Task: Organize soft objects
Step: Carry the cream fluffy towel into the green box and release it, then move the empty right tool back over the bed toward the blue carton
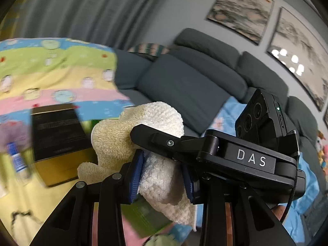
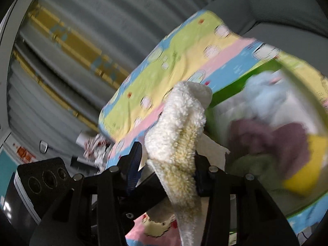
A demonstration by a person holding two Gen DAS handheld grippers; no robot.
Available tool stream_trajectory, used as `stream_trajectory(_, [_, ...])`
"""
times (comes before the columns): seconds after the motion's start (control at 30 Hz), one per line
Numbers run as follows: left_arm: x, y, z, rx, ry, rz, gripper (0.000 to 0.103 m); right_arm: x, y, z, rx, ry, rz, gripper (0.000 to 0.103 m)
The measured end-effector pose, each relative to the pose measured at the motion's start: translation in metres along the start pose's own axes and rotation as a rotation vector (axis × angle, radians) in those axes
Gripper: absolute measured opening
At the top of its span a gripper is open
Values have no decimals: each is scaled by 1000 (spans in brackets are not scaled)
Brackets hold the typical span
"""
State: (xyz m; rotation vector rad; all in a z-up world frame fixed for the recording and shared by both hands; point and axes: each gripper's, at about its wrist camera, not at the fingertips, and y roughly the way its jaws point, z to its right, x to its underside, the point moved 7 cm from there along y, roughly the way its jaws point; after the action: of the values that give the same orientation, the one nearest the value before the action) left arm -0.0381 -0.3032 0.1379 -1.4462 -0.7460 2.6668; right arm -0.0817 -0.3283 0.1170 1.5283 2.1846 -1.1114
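Note:
A fluffy cream towel [image 1: 147,121] is bunched up and held in the air by both grippers. In the left wrist view my left gripper [image 1: 163,177] is shut on it, its blue pads pressing the white pile. My right gripper [image 1: 143,137] reaches in from the right and clamps the same towel just above. In the right wrist view the right gripper [image 2: 166,165] is shut on the cream towel [image 2: 178,121], whose end hangs down between the fingers. Behind it a green bin [image 2: 235,86] holds blue [image 2: 264,94], purple [image 2: 270,141] and yellow [image 2: 305,168] cloths, all blurred.
A pastel striped cartoon sheet [image 1: 51,71] covers the surface below. On it stand a black and gold box [image 1: 57,141] at left and a green box [image 1: 143,215] under the left gripper. A grey sofa [image 1: 184,86] and framed pictures [image 1: 242,10] are behind; grey curtains [image 2: 82,20] hang at left.

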Motion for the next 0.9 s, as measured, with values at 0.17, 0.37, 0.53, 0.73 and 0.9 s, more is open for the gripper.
stream_trajectory(0.17, [1, 45, 4, -95, 32, -41, 36, -14, -13, 45, 89, 39, 53, 45])
stream_trajectory(0.37, [22, 82, -16, -179, -62, -147, 36, -12, -3, 94, 185, 156, 2, 45])
stream_trajectory(0.53, [28, 82, -16, -176, -75, -160, 40, -12, -5, 104, 275, 175, 4, 65])
stream_trajectory(0.73, [30, 65, -25, -203, -111, -160, 67, -12, -26, 106, 389, 138, 57, 76])
stream_trajectory(0.9, [23, 26, -29, -206, -130, -114, 83, -13, -39, 104, 468, 114, 100, 76])
